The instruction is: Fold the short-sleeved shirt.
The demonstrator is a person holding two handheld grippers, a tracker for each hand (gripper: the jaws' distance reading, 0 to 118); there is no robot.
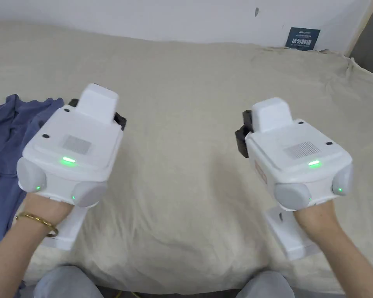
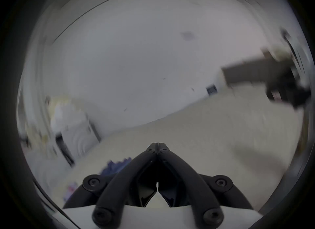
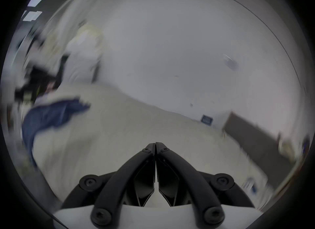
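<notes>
The left gripper (image 2: 157, 145) is clenched on nothing, its black jaws meeting tip to tip in the left gripper view; the right gripper (image 3: 155, 144) is likewise closed and empty, its jaws pressed together in the right gripper view. In the head view both white housings are held up over a bed covered with a beige sheet (image 1: 189, 116), the left hand (image 1: 46, 205) with a gold bracelet (image 1: 38, 222) at its wrist, the right hand (image 1: 318, 217) holding its tool well apart to the right. The short-sleeved shirt (image 1: 5, 155), blue and crumpled, lies on the sheet at the left edge of the scene, just left of the left gripper and partly hidden behind it; neither gripper touches it. The same blue cloth shows at the left in the right gripper view (image 3: 51, 115), blurred. On the far side a white wall (image 1: 162, 19) meets the bed, with a small dark sign (image 1: 302, 38) low on it to the right.
</notes>
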